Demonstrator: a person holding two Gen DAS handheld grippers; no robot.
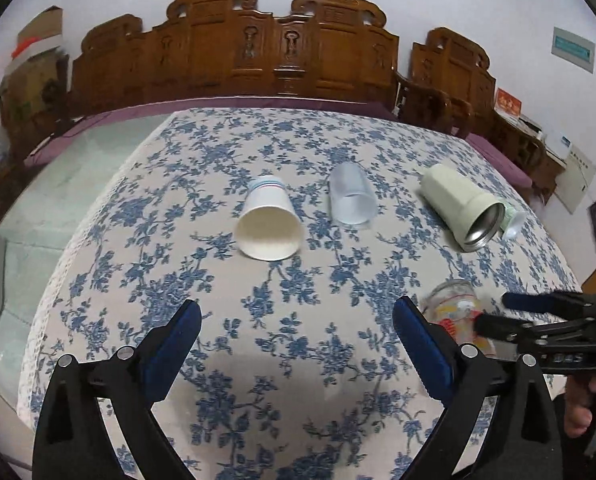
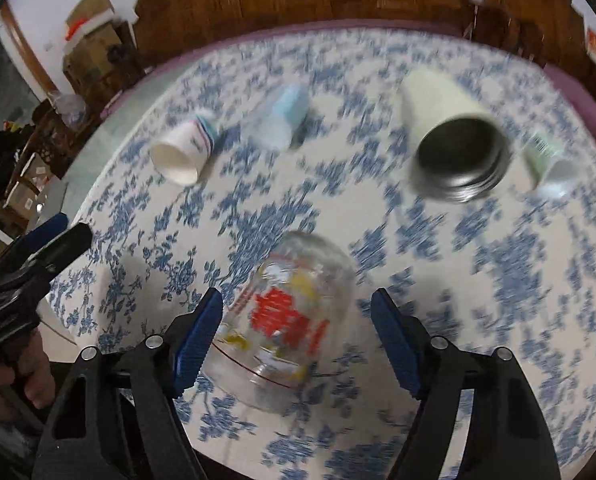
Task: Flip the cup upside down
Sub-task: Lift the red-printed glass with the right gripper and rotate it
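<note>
A clear glass cup with red and yellow print point(image 2: 286, 320) lies on its side on the floral tablecloth point(image 2: 518, 280), between the fingers of my right gripper point(image 2: 298, 312), which is open around it; its left pad is next to the glass. The right wrist view is blurred. In the left wrist view the same glass point(image 1: 456, 312) lies at the right, with the right gripper point(image 1: 494, 312) reaching in from the right. My left gripper point(image 1: 298, 320) is open and empty above the cloth.
Lying on their sides further back: a white paper cup point(image 1: 268, 224), a clear plastic cup point(image 1: 352, 200), a cream metal-lined tumbler point(image 1: 460, 208) and a small green-white cup point(image 2: 550, 168). A carved wooden bench point(image 1: 234, 52) stands behind the table. The table edge falls away at left.
</note>
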